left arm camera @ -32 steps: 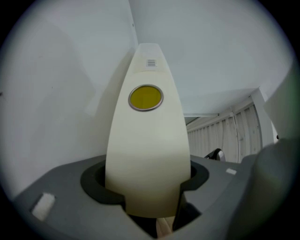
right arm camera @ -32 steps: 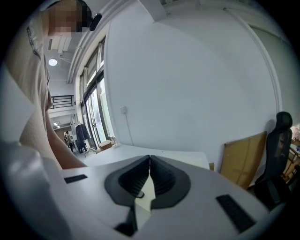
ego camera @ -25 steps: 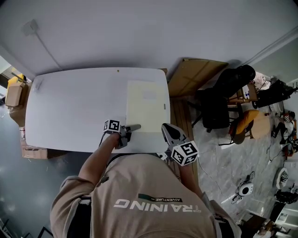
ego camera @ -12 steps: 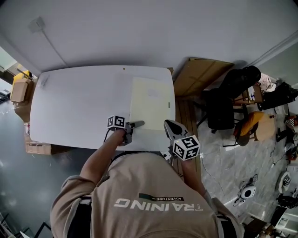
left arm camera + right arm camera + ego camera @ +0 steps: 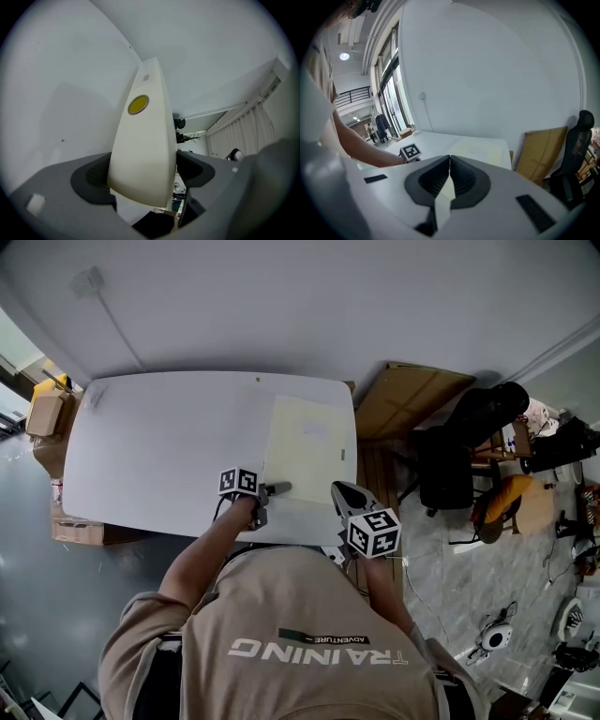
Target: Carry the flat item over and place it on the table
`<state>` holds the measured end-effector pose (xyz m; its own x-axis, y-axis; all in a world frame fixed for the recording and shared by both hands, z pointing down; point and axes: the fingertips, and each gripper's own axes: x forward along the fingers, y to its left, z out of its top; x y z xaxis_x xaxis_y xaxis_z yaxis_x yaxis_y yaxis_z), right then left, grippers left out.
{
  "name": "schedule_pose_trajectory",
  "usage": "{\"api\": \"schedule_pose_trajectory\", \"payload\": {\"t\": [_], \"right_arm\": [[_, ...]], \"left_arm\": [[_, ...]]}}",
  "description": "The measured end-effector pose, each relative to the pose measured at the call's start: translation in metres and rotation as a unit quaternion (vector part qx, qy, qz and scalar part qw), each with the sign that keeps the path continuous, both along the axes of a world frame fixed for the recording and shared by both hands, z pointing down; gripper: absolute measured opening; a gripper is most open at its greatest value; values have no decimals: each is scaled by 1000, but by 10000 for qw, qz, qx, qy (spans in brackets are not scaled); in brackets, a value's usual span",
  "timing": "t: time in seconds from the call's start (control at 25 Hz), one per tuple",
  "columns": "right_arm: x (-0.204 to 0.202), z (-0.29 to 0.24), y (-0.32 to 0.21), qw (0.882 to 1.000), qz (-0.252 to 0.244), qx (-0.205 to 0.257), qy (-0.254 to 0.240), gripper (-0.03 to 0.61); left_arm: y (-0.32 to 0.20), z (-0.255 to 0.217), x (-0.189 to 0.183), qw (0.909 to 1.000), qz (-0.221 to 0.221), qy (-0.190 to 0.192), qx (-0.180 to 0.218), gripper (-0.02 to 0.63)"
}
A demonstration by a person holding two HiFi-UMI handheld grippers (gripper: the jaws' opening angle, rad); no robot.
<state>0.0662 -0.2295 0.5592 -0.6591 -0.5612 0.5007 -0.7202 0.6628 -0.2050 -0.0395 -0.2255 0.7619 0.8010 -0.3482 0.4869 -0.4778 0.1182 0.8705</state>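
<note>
The carrying looks done and the placing nearly so. There is one white table (image 5: 159, 456), and the one flat sheet (image 5: 309, 446) lies on it, over toward its 3 o'clock end, with no edge visibly lifted in the head view.

The left claw (image 5: 279, 489) sits at the sheet's 7 o'clock corner. Its jaws have just been opening and now stand wide apart. The sheet's edge is between them, but they do not seem to be pressing on it. One round yellow dot (image 5: 138, 104) shows on the sheet.

The right claw (image 5: 337, 488) is at the sheet's 5 o'clock corner with its jaws together. A pale strip shows in the slit under them, probably the surface below rather than anything held.

What seems left is to slide the left claw off the edge and draw both of the two claws back. Past the table's 3 o'clock end, one brown board (image 5: 412, 399) leans on the wall beside one black chair (image 5: 469, 427).
</note>
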Motion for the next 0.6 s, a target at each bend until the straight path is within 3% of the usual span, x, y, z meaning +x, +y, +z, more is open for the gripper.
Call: {"api": "schedule_pose_trajectory", "payload": {"t": [0.12,0.28,0.44,0.6], "right_arm": [[-2,0,3,10000,-39,-16,-22,8],[-5,3,7,9999,-108,-48,-47,8],[-10,5,7,9999,-132,-66,-64,8],[-14,6,8,9997,-200,-128,-12,8]], "left_arm": [[-4,-4,-7,9985,6,-513,197,408],[-9,-4,-23,9876,174,-1467,525,425],[-10,-6,-23,9819,496,-1695,682,425],[-9,-7,-27,9768,540,-1938,733,425]]}}
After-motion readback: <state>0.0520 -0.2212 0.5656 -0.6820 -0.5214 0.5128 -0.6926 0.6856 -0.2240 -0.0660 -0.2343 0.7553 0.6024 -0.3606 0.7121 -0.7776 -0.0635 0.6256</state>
